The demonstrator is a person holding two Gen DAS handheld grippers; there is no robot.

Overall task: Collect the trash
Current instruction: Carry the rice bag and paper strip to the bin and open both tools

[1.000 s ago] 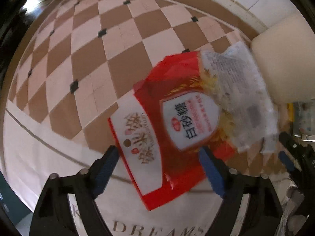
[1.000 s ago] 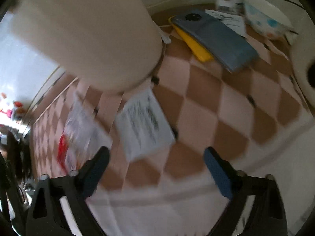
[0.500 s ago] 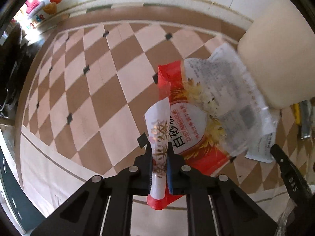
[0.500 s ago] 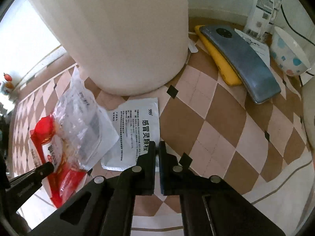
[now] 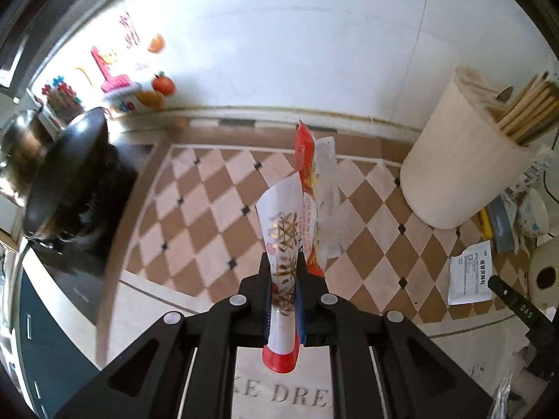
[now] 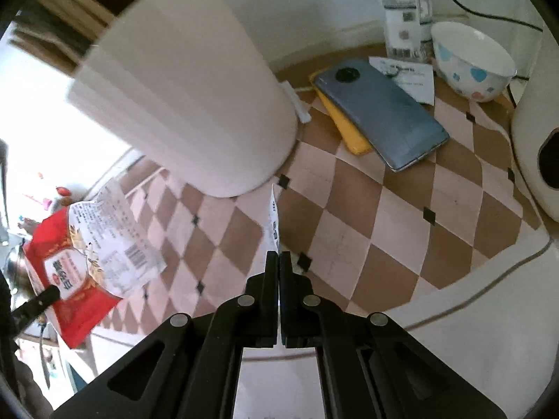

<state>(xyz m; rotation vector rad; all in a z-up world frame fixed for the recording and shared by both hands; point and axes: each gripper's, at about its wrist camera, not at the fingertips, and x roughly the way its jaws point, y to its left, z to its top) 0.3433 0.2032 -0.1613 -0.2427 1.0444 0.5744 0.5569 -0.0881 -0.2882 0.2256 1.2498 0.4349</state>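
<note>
Both pieces of trash are picked up and clear of the desk [image 5: 216, 209], left tongs [image 5: 283, 279] clamped on the red bag [image 5: 300, 216], right tongs [image 6: 279, 262] on the white sachet [image 6: 273, 223]; next, carrying them to a bin, unseen here.

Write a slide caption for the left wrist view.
Left tongs shut on a red-and-white snack bag, lifted above the checkered counter.

A cream utensil holder [image 5: 457, 164] with chopsticks [image 5: 524, 108] stands at two o'clock. A grey phone [image 6: 380, 111] lies on something yellow, perhaps a case; a dotted bowl [image 6: 471, 59] sits at one o'clock.
</note>
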